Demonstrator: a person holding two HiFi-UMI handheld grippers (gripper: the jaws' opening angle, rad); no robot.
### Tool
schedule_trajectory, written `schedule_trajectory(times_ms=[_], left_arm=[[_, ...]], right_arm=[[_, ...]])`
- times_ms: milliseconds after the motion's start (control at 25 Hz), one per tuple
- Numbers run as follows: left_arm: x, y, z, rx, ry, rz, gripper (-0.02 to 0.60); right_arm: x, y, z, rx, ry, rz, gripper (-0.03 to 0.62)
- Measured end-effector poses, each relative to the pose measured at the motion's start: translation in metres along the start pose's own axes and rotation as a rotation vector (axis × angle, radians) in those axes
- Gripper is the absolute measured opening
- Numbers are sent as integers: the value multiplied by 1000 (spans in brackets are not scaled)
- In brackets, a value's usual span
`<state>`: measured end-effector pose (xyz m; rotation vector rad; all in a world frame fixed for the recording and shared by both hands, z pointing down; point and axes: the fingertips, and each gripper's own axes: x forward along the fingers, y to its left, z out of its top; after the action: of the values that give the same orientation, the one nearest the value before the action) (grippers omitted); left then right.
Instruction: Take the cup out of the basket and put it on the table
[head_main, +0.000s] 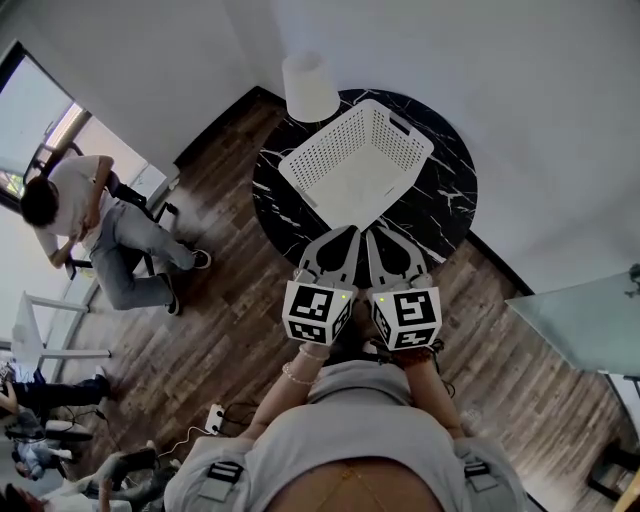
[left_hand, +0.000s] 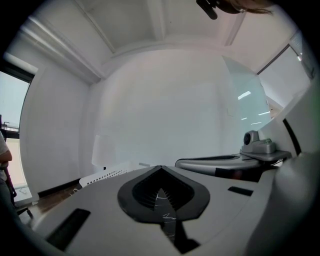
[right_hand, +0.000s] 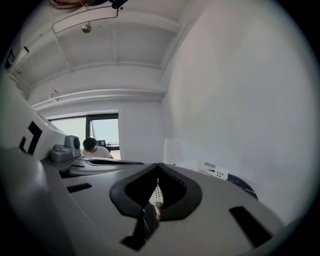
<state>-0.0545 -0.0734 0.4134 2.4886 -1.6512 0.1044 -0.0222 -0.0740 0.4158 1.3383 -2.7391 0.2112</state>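
In the head view I am holding both tools side by side over the near edge of the round black worktop (head_main: 445, 205), their tips pointing toward the white basket (head_main: 350, 170) sitting in the middle of it. The left tool (head_main: 349, 233) and the right tool (head_main: 372, 233) are both clenched, and neither is carrying anything. The white cup (head_main: 310, 88) is standing outside the basket, on the far left rim of the worktop, just beside the basket's far corner. A person (head_main: 85, 215) is sitting on a chair on the wooden floor (head_main: 230, 330), well to the left. In the left gripper view I am seeing the left tool (left_hand: 160, 170) pressed together at its tip, nothing between its halves. The basket's perforated rim (left_hand: 102, 176) is peeking over it at the left, and the cup (left_hand: 102, 150) is showing faintly against the white wall. In the right gripper view the right tool (right_hand: 158, 167) is likewise clenched on nothing, the basket (right_hand: 210, 172) is lying just past it to the right with the cup (right_hand: 172, 150) rising behind, and the seated person (right_hand: 92, 147) is showing by the window.
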Motion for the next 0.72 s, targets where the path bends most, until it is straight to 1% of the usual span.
schedule_trajectory(times_ms=[400, 720], left_arm=[[37, 41, 7, -1, 3, -67, 6], [53, 70, 8, -6, 3, -112, 6]], right_arm=[[53, -8, 6, -1, 4, -60, 12], [85, -10, 4, 1, 15, -114, 12]])
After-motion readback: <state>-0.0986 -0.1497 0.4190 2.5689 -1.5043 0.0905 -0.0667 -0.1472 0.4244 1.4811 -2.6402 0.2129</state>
